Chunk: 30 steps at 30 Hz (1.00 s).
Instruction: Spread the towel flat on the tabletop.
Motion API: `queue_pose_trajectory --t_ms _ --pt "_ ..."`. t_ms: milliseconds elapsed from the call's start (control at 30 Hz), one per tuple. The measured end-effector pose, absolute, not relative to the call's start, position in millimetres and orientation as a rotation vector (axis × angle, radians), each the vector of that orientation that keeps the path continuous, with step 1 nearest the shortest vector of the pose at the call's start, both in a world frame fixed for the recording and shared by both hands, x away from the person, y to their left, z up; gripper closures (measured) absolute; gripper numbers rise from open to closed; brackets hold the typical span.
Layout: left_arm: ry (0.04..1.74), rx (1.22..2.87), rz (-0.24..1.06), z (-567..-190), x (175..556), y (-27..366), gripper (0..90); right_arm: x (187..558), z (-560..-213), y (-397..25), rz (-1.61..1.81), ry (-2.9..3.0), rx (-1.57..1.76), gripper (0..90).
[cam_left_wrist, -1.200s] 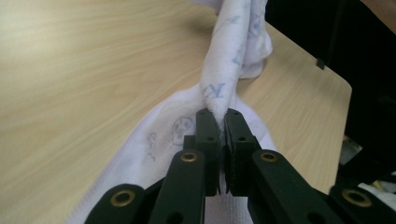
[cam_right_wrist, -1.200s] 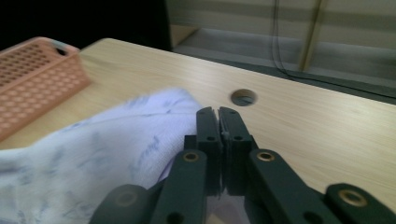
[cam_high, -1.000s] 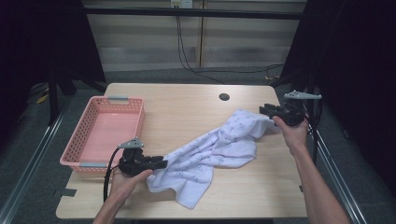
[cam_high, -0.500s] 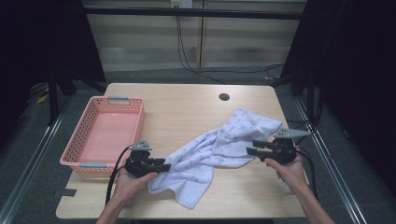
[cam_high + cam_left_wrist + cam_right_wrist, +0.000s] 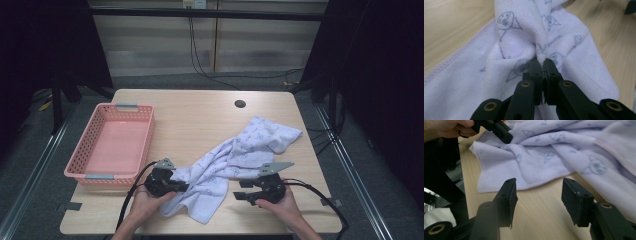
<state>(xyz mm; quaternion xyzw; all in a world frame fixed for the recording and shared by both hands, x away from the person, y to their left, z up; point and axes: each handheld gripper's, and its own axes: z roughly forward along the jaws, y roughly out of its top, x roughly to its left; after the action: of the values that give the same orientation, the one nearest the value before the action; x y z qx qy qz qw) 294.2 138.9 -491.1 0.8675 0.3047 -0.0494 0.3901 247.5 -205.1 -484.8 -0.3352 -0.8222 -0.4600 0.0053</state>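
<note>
The left gripper (image 5: 541, 61) has its jaws pressed together on a bunched fold of the pale lilac towel (image 5: 235, 157), which spreads ahead of it across the table (image 5: 195, 112). The right gripper (image 5: 537, 192) holds its jaws spread and empty above bare wood, the towel's hemmed edge lying just beyond its tips, apart from them. A pink basket (image 5: 111, 144) sits just outside the left gripper, near it. Past the towel's far end, a dark round hole (image 5: 240, 103) marks the tabletop.
</note>
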Motion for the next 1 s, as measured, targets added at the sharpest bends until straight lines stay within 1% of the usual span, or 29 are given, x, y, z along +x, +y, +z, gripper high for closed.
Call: queue_pose_trajectory --t_ms 200,300,367,433,467,500,600,700,833,1000 --pt "0.773 2.171 -0.167 -493 292 137 86.4 256 -498 -165 -1.387 -2.623 -0.961 44.1" --pt "0.772 2.154 -0.184 -492 291 138 84.8 261 -508 -154 -1.393 -2.615 -0.955 47.5" --pt "0.772 2.130 -0.200 -491 292 139 78.5 259 -509 -154 -1.394 -2.673 -0.946 60.5" --pt "0.771 2.111 -0.195 -489 292 140 70.9 258 -508 -156 -1.358 -2.717 -0.947 78.7" --pt "0.772 2.103 -0.186 -488 291 140 66.8 257 -507 -158 -1.342 -2.722 -0.940 84.9" --pt "0.771 2.095 -0.174 -486 291 141 63.2 257 -506 -161 -1.326 -2.736 -0.935 87.3" --pt "0.764 2.068 -0.160 -483 288 144 57.9 255 -502 -171 -1.301 -2.753 -0.924 88.6" --pt "0.767 2.053 -0.161 -481 287 147 57.9 256 -496 -197 -1.298 -2.757 -0.997 88.7" --pt "0.758 2.072 -0.174 -482 287 147 63.7 259 -495 -240 -1.289 -2.765 -1.152 88.7" --pt "0.742 2.082 -0.157 -479 282 150 66.4 260 -494 -280 -1.284 -2.750 -1.310 88.6"
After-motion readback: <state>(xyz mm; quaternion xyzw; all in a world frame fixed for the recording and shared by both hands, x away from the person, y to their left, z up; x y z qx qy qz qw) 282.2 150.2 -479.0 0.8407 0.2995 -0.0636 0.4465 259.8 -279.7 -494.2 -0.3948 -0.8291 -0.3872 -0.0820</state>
